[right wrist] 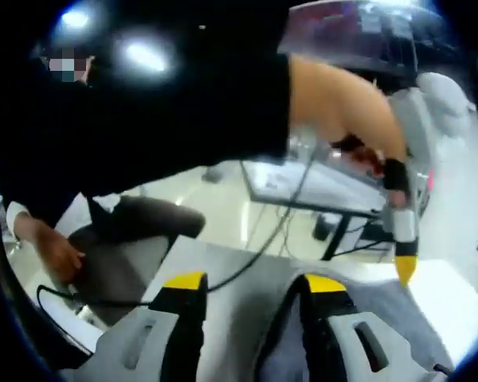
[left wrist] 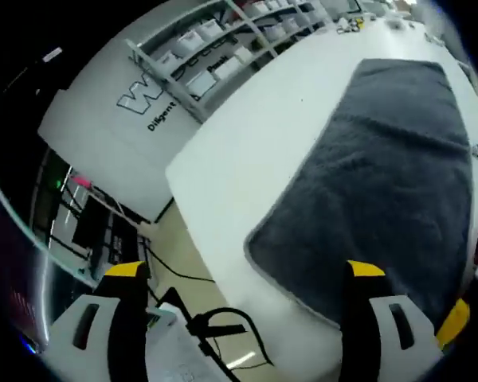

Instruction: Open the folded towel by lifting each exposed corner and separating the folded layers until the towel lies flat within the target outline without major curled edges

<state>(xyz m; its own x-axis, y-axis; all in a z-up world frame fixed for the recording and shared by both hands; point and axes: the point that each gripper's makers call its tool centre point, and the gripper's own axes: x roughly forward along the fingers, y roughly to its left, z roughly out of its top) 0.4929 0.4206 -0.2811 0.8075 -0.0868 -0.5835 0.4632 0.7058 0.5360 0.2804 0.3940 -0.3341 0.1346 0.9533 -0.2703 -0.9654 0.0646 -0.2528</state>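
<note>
The grey towel [left wrist: 390,183] lies spread on the white table [left wrist: 247,167], apparently unfolded already, so both tools hang clear above it. The left gripper [left wrist: 247,274] hovers over the towel's near corner, jaws wide apart and empty. The right gripper [right wrist: 251,290] is likewise released, holding nothing, towel just beneath.

The right tool [right wrist: 251,298], jaws apart, hovers above the grey towel [right wrist: 291,350].
</note>
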